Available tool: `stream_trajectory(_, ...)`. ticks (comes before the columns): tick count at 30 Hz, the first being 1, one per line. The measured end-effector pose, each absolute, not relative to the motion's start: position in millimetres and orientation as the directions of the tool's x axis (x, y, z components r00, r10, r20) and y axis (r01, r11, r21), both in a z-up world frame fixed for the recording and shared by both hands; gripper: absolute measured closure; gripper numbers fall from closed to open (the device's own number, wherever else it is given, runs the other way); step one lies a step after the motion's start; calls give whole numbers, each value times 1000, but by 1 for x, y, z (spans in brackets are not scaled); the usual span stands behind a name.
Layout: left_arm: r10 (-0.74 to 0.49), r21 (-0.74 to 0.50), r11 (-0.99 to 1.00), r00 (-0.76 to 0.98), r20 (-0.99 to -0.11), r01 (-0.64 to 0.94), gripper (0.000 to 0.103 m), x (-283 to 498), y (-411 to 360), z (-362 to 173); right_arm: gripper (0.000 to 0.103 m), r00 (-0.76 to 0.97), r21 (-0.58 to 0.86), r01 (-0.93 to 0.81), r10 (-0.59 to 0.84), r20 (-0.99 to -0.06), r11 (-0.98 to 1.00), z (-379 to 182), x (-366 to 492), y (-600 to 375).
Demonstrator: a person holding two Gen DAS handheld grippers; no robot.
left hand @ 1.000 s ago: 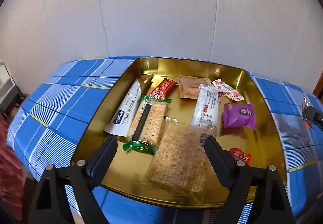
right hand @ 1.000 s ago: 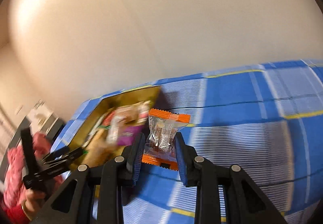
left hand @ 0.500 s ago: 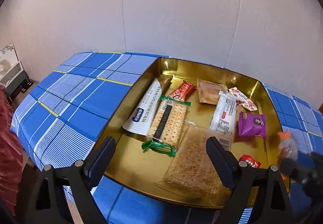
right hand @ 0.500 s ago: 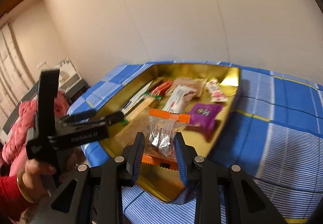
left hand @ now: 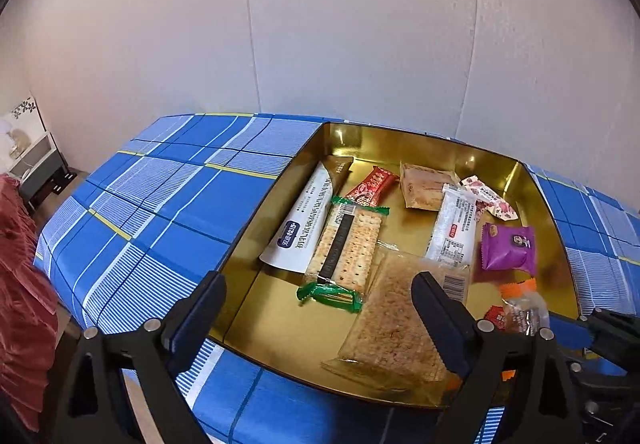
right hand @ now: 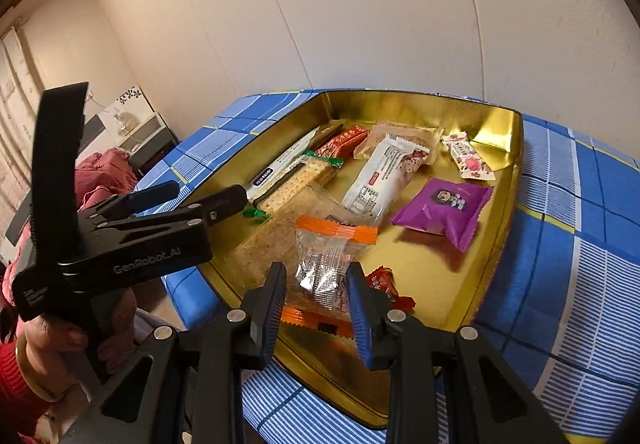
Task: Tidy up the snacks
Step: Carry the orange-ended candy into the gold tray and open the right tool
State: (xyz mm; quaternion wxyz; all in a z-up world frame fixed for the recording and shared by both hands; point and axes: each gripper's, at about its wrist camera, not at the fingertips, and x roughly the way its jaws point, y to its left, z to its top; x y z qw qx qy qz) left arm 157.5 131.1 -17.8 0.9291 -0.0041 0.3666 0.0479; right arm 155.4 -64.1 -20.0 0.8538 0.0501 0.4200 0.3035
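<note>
Step in hand: the right gripper (right hand: 316, 298) carries a clear packet with orange ends (right hand: 329, 264) above the near right part of the gold tin (right hand: 516, 147), so this reads as the placing step.
Right jaws: narrow, pressed on the packet's two sides.
Left gripper (left hand: 316, 318): jaws wide and opening, nothing between the pads; it hovers at the tin's near rim above the large cracker pack (left hand: 394, 318).
Packet's place: clear of the tin floor, above the small red sweet (right hand: 382, 284), near the purple pouch (right hand: 442, 211).
Packet's axis: long axis about upright, one orange seam at the top, the other at the bottom below the pads.
Next move, as judged: lower towards the bare gold floor near the purple pouch, then part the jaws; the packet will likely tip flat.
Support: a tabletop under blue checked cloth (left hand: 168, 211).
</note>
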Motion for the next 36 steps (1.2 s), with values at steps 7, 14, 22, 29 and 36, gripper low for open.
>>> stream_trajectory(7, 91, 28, 995, 727, -680, -99, 7, 157, 135, -17, 71, 441, 339, -475, 553, -707, 812, -26, 159, -56)
stream_trajectory(14, 96, 33, 994, 731, -675, -100, 6, 156, 135, -17, 71, 431, 332, -486, 552, -714, 809, -28, 159, -50)
stream_trajectory(22, 91, 22, 995, 750, -655, -102, 0, 152, 138, -11, 69, 472, 284, -464, 506, -722, 839, -24, 158, -55)
stream_trajectory(29, 86, 19, 995, 750, -656, -97, 0, 151, 135, -7, 69, 514, 337, -405, 517, -685, 850, -17, 162, -78)
stream_trajectory(36, 140, 107, 990, 740, -658, -92, 0, 147, 117, -5, 69, 520, 323, -405, 506, -688, 855, -15, 159, -76)
